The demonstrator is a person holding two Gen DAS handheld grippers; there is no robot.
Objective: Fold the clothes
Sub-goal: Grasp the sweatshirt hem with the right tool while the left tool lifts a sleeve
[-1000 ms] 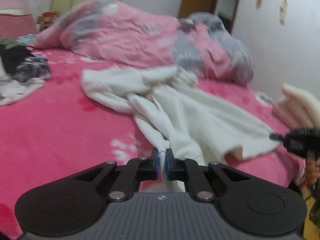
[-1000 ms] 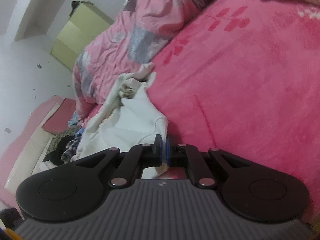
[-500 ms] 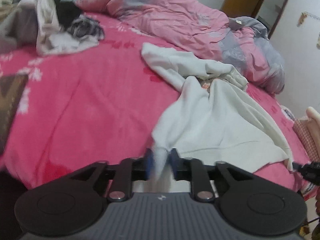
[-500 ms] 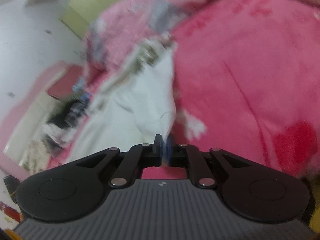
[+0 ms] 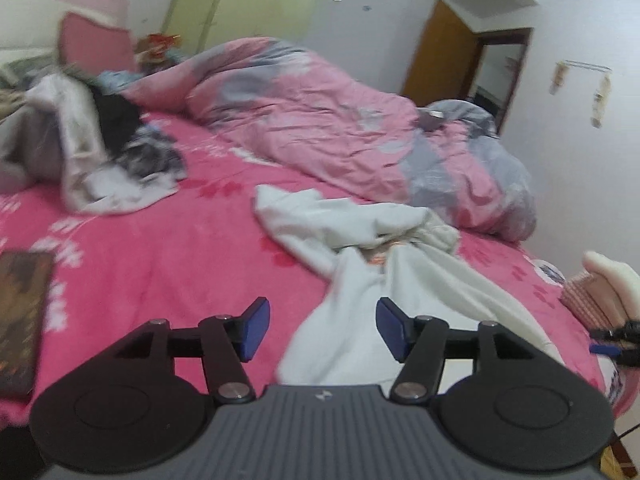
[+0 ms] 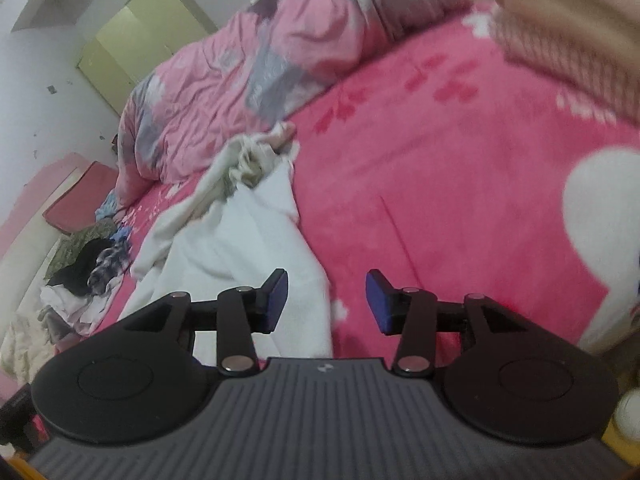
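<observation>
Both the left gripper (image 5: 320, 330) and right gripper (image 6: 327, 300) have just been opening — fingers released, gripping nothing — leaving the white garment (image 5: 404, 292) lying rumpled on the bed (image 5: 160, 256); smoothing it flat before regrasping is advisable.

Garment (image 5: 420, 292): white cloth, soft, matt, fleece-like nap. Blanket (image 5: 160, 272): pink plush, fuzzy. Quilt (image 5: 320, 120): thin smooth cloth, creased. Left gripper (image 5: 318, 328), right gripper (image 6: 327, 300): matt black plastic, blue pads, shiny metal rivets.
</observation>
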